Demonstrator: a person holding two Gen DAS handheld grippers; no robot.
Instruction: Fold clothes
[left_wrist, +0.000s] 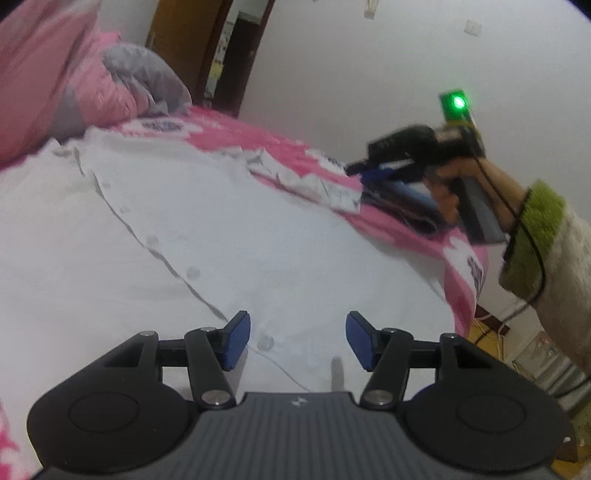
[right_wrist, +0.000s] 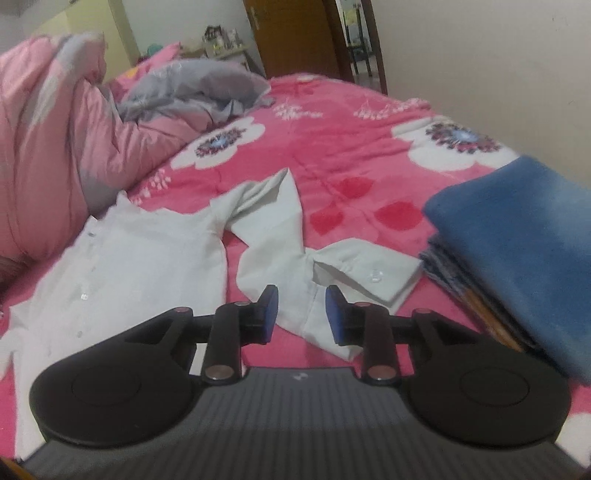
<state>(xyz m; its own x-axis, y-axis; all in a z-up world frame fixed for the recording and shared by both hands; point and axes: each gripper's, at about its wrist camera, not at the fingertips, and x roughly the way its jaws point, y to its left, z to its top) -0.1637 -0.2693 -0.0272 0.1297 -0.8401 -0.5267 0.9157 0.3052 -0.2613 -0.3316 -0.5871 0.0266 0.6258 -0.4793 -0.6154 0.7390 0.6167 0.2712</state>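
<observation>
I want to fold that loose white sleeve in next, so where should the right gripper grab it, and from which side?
Probably the buttoned cuff of the white shirt: it lies flat, stiff and free on the pink bedspread, just ahead of the open right gripper. Come from the near edge, away from the blue stack.

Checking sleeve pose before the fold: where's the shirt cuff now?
Right wrist view: the cuff lies flat on the pink bedspread, just beyond the open right hand-held gripper, left of the folded blue stack.

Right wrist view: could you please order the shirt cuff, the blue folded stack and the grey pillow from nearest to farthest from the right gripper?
1. Shirt cuff: just beyond the right gripper, slightly right.
2. Blue folded stack: to the right, on the bed's edge.
3. Grey pillow: far back, upper left.
</observation>
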